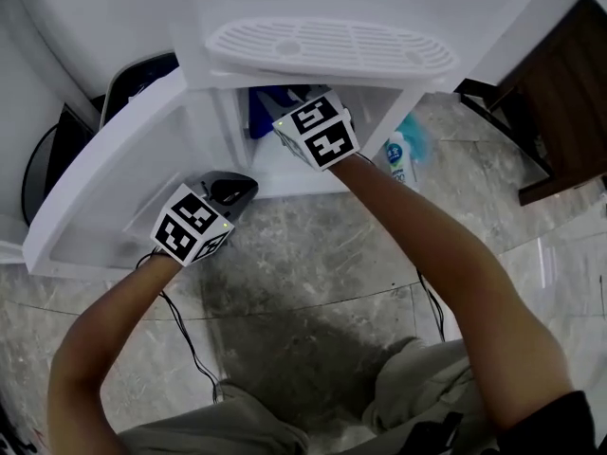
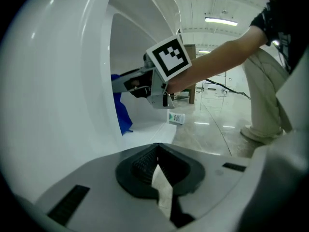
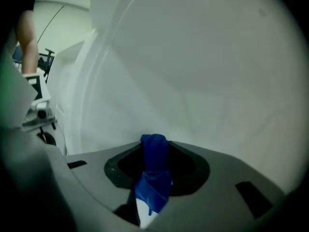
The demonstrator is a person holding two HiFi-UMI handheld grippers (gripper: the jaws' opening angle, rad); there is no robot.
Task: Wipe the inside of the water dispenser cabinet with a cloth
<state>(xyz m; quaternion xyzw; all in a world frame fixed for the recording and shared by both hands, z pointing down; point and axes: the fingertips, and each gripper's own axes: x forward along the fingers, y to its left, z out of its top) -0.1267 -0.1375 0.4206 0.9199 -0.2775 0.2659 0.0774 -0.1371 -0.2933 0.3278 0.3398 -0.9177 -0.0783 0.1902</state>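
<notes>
The white water dispenser stands with its lower cabinet point(image 1: 285, 167) open and the door point(image 1: 104, 178) swung out to the left. My right gripper point(image 3: 154, 149) reaches into the cabinet, shut on a blue cloth point(image 3: 154, 175) close to the pale inner wall point(image 3: 203, 81). In the left gripper view the cloth point(image 2: 121, 112) hangs from the right gripper point(image 2: 119, 82) inside the opening. From the head view only a little of the cloth point(image 1: 270, 102) shows past the marker cube. My left gripper point(image 2: 157, 153) stays outside beside the door, jaws together with nothing held.
A slotted drip tray point(image 1: 332, 45) juts out above the opening. A small cleaner bottle point(image 1: 398, 157) stands on the marble floor to the right of the cabinet, with dark wooden furniture point(image 1: 560, 93) beyond it. A black cable point(image 1: 185, 335) trails across the floor. Dark equipment point(image 1: 43, 159) sits behind the door.
</notes>
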